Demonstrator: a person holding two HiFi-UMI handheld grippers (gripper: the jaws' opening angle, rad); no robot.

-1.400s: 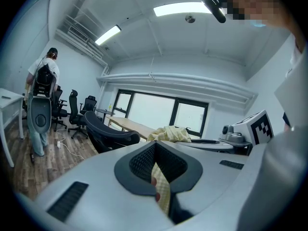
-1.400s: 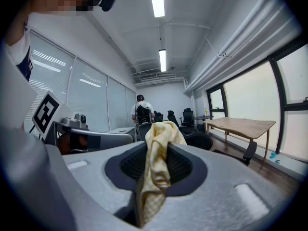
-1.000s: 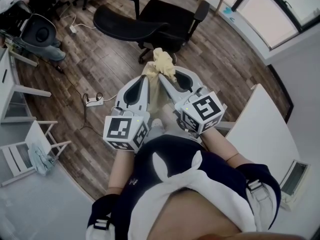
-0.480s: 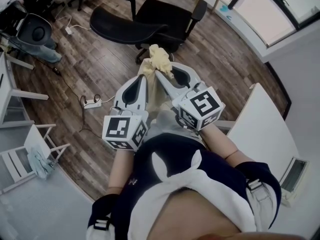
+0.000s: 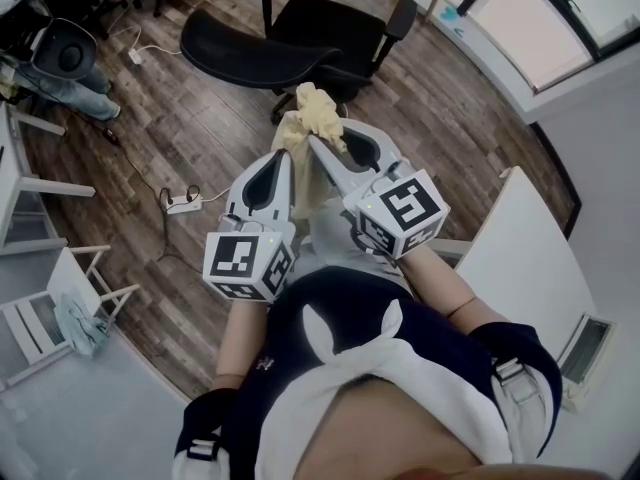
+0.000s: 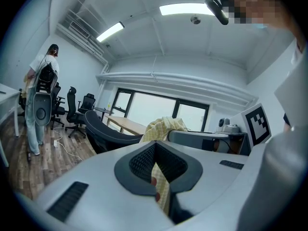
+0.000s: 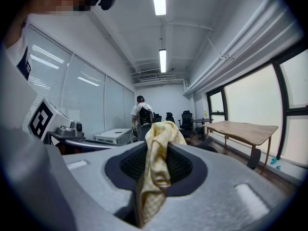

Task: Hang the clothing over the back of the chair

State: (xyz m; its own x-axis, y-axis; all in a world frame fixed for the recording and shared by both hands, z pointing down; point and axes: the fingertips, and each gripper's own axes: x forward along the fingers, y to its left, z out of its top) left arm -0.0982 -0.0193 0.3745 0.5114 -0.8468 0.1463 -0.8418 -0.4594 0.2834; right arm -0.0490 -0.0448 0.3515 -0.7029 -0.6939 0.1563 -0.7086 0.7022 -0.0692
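A pale yellow checked piece of clothing (image 5: 318, 116) is bunched between my two grippers, and its tail hangs down below them. My left gripper (image 5: 285, 158) is shut on one part of it; the cloth (image 6: 161, 189) shows pinched in the slit of the jaws. My right gripper (image 5: 322, 150) is shut on the other part, where a fold of the cloth (image 7: 156, 170) stands up between the pads. The black office chair (image 5: 300, 38) stands just beyond the grippers, with its curved back (image 6: 108, 129) ahead and to the left of the clothing.
A white table (image 5: 520, 268) lies at the right and a wooden desk (image 7: 245, 129) stands by the windows. A power strip (image 5: 183, 204) with a cable lies on the wood floor. A white rack (image 5: 50, 318) is at the left. A person with a backpack (image 6: 41, 100) stands near more office chairs (image 6: 77, 109).
Both grippers have carried the clothing a little farther toward the black chair. Both grips are unchanged.
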